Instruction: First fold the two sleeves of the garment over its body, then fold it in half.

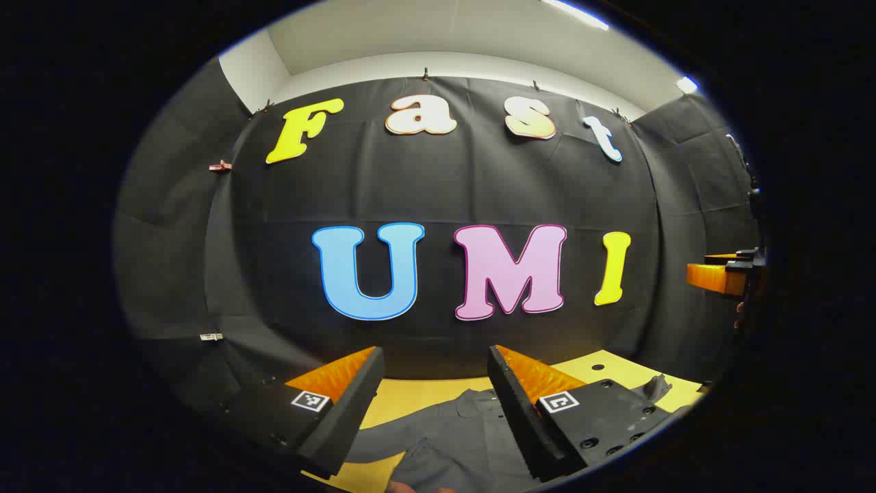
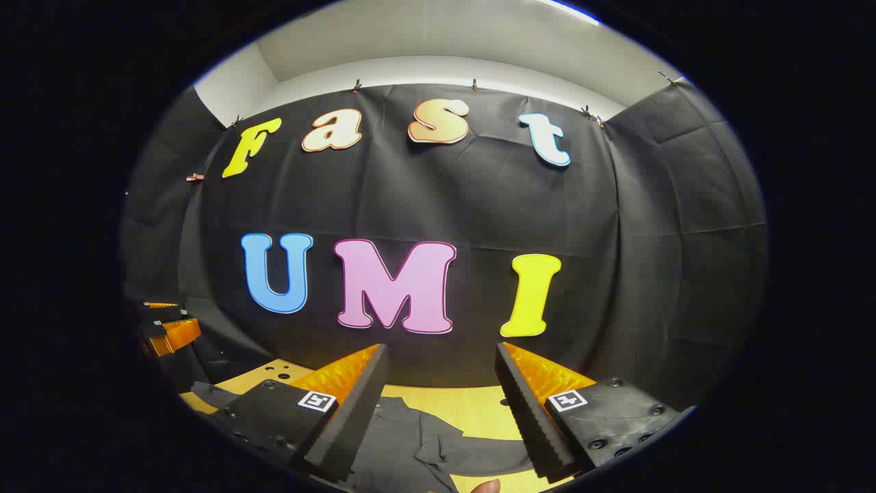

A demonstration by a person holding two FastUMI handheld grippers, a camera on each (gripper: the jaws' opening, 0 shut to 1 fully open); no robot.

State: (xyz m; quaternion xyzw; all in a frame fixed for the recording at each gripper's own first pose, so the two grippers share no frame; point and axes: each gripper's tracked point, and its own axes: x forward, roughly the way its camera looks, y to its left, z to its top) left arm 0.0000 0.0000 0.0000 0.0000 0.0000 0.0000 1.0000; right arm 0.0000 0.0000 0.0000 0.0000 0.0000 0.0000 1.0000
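A dark grey garment [image 1: 455, 441] lies spread on the yellow table [image 1: 410, 394], low in the left gripper view; its collar points toward the wall. My left gripper [image 1: 432, 359] hangs above it, open, nothing between its fingers. In the right gripper view the same garment [image 2: 424, 445] shows with a sleeve reaching right. My right gripper [image 2: 441, 356] is open over it, holding nothing. At the right edge of the left gripper view the other gripper [image 1: 725, 274] shows, and at the left edge of the right gripper view the other gripper [image 2: 168, 329] shows.
The yellow table [image 2: 472, 404] runs up to the black cloth wall [image 2: 424, 205] and has small holes near its corners. A fingertip [image 2: 487, 486] shows at the bottom edge of the right gripper view.
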